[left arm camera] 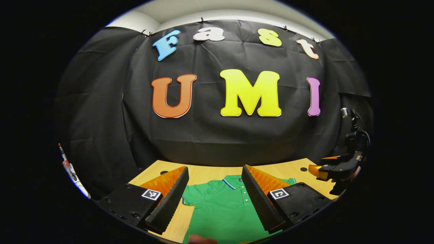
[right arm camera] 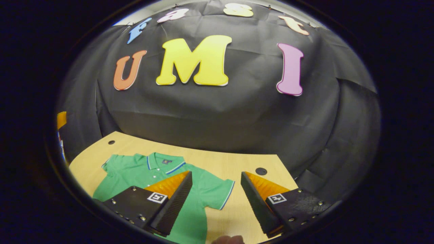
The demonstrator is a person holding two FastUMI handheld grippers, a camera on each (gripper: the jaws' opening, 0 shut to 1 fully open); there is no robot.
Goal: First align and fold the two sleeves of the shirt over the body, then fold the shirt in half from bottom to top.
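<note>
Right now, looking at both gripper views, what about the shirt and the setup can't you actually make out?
- Hem of the green shirt: cut off at the bottom edge in the left gripper view.
- Shirt's lower body in the right gripper view: covered by the right gripper.
- One sleeve in the left gripper view: behind the left gripper, whose fingers stand apart.
- Collar tag: too small.
</note>
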